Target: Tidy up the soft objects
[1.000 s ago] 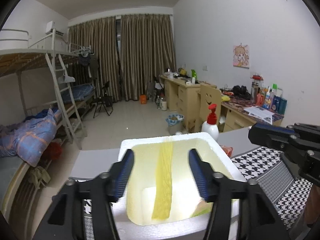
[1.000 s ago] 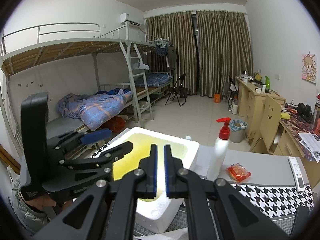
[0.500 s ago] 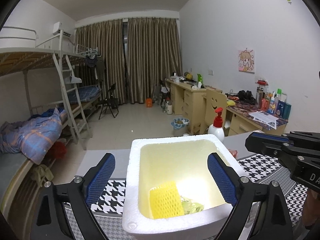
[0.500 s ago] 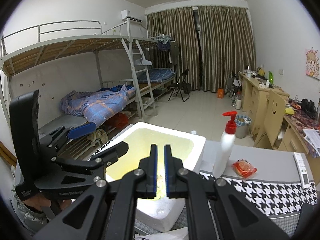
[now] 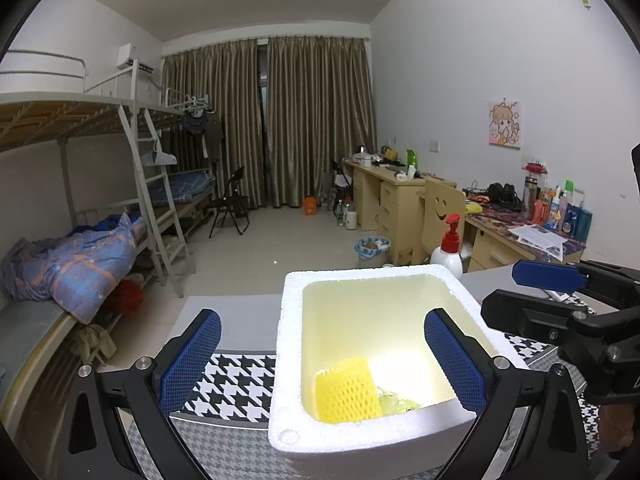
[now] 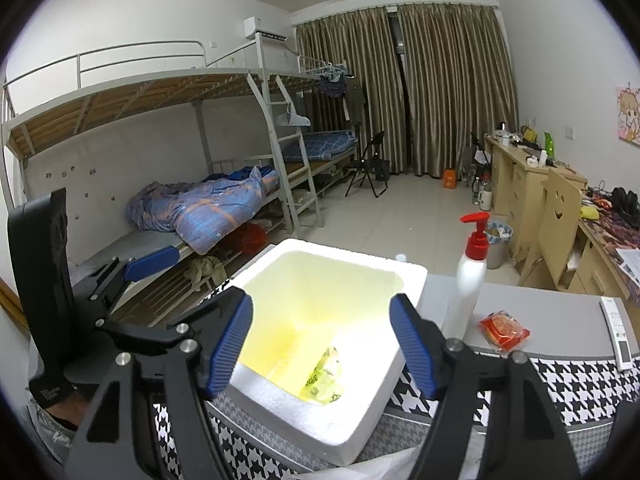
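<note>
Since 1.0 s ago: yellow foam net sleeve (image 5: 346, 390) dropped inside white styrofoam box (image 5: 280, 344); left gripper (image 5: 322, 358) jaws wide, empty, straddling the near rim. Right view: right gripper (image 6: 322, 344) now spread, empty, above rim (image 6: 256, 276).

No text, label or number can be read anywhere in either wrist view

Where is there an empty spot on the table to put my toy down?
Bare grey tabletop lies between the red snack packet and the white remote. Another bare grey strip sits left of the foam box. It is crowded around the pump bottle, which stands close beside the box.
</note>
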